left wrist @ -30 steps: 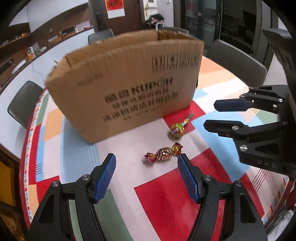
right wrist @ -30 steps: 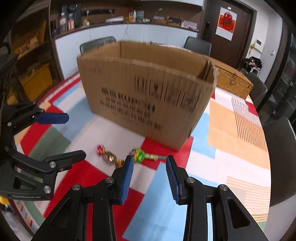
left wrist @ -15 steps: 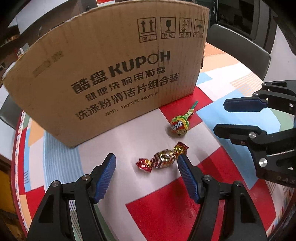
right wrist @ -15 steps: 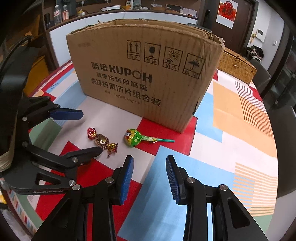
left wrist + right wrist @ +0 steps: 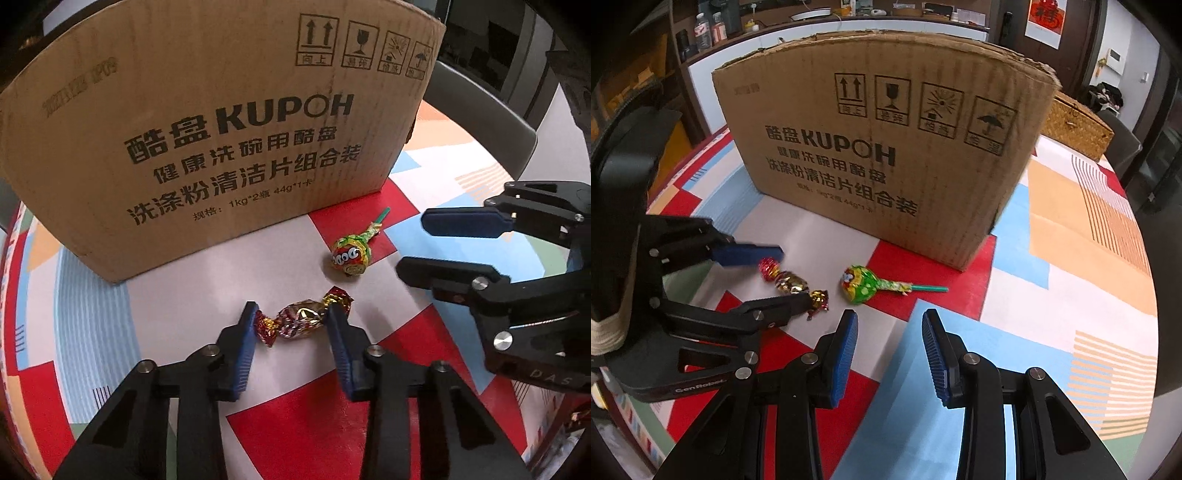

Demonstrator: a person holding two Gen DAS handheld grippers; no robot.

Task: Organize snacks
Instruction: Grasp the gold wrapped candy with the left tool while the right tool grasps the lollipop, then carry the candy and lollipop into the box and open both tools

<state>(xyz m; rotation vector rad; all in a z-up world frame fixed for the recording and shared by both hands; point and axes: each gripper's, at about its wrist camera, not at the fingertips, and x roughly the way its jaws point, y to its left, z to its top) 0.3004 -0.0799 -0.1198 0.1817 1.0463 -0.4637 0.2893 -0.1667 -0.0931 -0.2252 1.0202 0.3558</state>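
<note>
- My left gripper (image 5: 291,314) sits low over the table (image 5: 177,317), its blue-padded fingers (image 5: 246,343) partly open on either side of the gold-and-red foil-wrapped candy (image 5: 301,320). The pads are right at the candy's twisted ends, but I cannot tell whether they press on it; the candy lies flat on the white patch of the patterned tablecloth.
- In the right wrist view the same left gripper (image 5: 783,277) brackets that candy (image 5: 792,282) from the left side.
- My right gripper (image 5: 890,343) hovers with its fingers (image 5: 846,350) spread apart and holding nothing, above the red and blue patches of the cloth.
- Just beyond its fingertips lies the lollipop with a green-and-yellow printed wrapper and a green stick (image 5: 864,286), on its side, head toward the candy and stick pointing away to the right. It is near the candy but not touching it.
- In the left wrist view the lollipop (image 5: 351,254) lies between the candy and the right gripper (image 5: 410,245).
- Behind both sweets stands the large brown cardboard box printed "KUPOH" (image 5: 886,147), upright on the table, close to the lollipop.
- Farther back, to the right behind the box, is a woven wicker basket (image 5: 1075,125).
</note>
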